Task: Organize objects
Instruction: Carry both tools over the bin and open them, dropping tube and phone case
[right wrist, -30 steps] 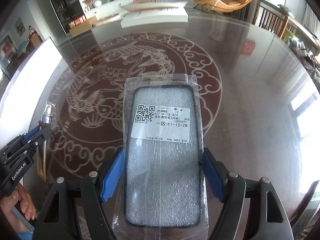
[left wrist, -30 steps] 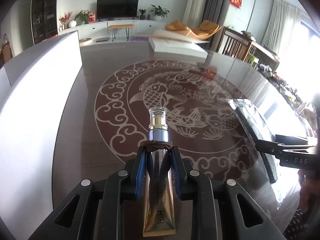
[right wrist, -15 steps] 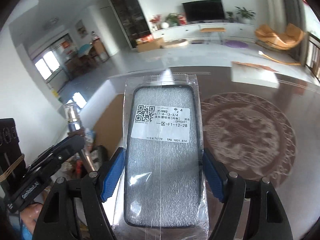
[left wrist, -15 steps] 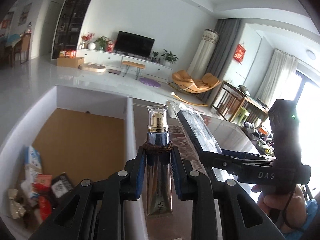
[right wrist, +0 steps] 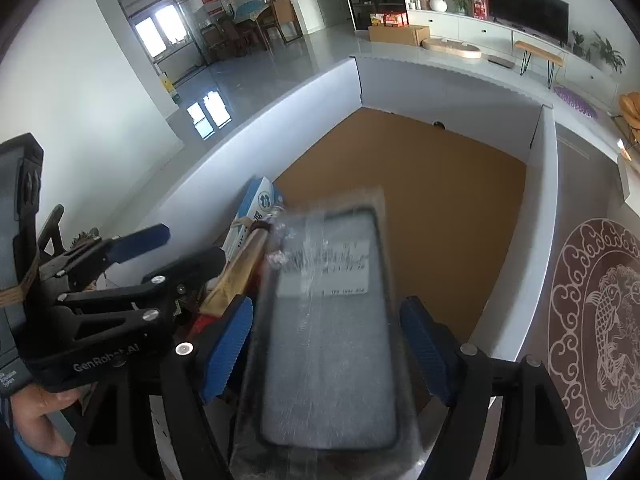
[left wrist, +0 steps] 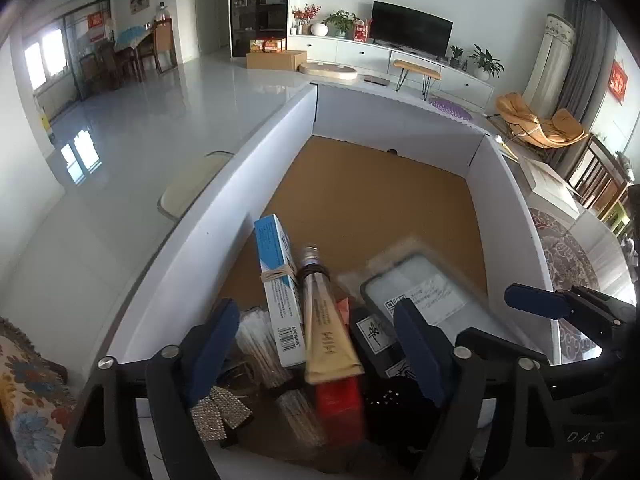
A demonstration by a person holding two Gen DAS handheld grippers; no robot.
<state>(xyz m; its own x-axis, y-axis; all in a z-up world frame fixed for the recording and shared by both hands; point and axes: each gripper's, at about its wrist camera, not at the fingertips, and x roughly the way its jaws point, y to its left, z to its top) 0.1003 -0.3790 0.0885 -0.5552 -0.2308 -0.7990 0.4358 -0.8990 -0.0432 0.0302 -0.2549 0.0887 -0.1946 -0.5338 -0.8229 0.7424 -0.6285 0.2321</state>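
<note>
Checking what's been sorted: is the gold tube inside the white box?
Inside: the gold tube is within the white box, over the pile; blurred, so I cannot tell whether it has settled.

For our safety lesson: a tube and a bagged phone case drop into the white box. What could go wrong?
The gold tube may land on the leaning blue carton and tip it. The bagged phone case may settle crookedly on the pile rather than the box's bare floor.
</note>
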